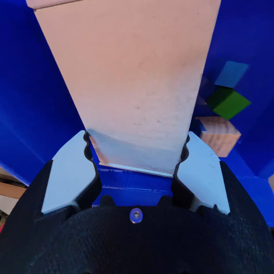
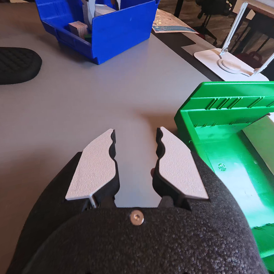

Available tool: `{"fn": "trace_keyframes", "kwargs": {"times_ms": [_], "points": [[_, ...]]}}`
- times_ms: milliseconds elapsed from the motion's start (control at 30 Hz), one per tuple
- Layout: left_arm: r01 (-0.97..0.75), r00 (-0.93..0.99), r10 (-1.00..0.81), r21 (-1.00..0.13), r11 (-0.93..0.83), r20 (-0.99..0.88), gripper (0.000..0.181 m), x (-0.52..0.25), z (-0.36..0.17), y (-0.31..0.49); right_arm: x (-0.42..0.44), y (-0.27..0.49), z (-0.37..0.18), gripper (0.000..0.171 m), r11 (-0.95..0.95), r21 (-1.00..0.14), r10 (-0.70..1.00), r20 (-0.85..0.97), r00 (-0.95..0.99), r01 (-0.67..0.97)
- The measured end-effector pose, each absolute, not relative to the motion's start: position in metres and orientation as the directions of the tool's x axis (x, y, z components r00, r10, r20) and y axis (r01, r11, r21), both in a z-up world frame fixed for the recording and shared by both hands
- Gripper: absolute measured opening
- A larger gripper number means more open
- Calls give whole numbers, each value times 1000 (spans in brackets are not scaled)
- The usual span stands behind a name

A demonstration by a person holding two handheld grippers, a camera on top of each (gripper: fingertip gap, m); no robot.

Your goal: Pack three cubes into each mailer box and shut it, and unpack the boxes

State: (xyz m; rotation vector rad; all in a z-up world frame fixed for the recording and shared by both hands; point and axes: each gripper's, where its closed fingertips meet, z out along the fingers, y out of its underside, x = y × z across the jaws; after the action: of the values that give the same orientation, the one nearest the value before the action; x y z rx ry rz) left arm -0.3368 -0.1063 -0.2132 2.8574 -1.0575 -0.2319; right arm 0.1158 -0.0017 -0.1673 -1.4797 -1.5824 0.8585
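In the left wrist view my left gripper (image 1: 137, 133) reaches into the blue bin (image 1: 29, 89). Its jaws are closed on the two sides of a pale mailer box (image 1: 126, 74), at the box's near end. Beside the box on the right lie a blue cube (image 1: 231, 75), a green cube (image 1: 228, 103) and a wooden cube (image 1: 219, 136). In the right wrist view my right gripper (image 2: 135, 130) is open and empty over the grey table (image 2: 74, 103), just left of a green bin (image 2: 215, 118) that holds a white box (image 2: 263, 133). The blue bin (image 2: 118, 32) stands farther off, with the wooden cube (image 2: 77, 28) inside.
A black textured pad (image 2: 16, 65) lies at the table's left. A white stand base (image 2: 228, 65) sits beyond the green bin near the table's right edge. A printed sheet (image 2: 170, 25) lies behind the blue bin. Left tips to right tips: about 45 centimetres. My right tips are about 40 centimetres from the wooden cube (image 2: 77, 28), my left tips only 5 centimetres.
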Motion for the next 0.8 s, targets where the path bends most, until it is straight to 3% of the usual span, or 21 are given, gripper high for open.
{"fn": "trace_keyframes", "kwargs": {"times_ms": [133,333,433,800], "points": [[-612,781,-614,54,-789,-118,129,-331,-210,-96,115,-4,-165,53,90,-888,995,95,-12,451],[-595,800,-599,74,-800,-44,139,-329,-236,-101,118,-6,-164,52,82,-892,996,94,6,444],[-614,784,-613,20,-789,-100,136,-329,-229,-95,119,-5,-161,51,79,-897,995,95,16,435],[-568,816,-566,-340,-750,-116,132,-288,-107,-121,103,-29,-141,51,243,-895,968,247,-36,376]]}}
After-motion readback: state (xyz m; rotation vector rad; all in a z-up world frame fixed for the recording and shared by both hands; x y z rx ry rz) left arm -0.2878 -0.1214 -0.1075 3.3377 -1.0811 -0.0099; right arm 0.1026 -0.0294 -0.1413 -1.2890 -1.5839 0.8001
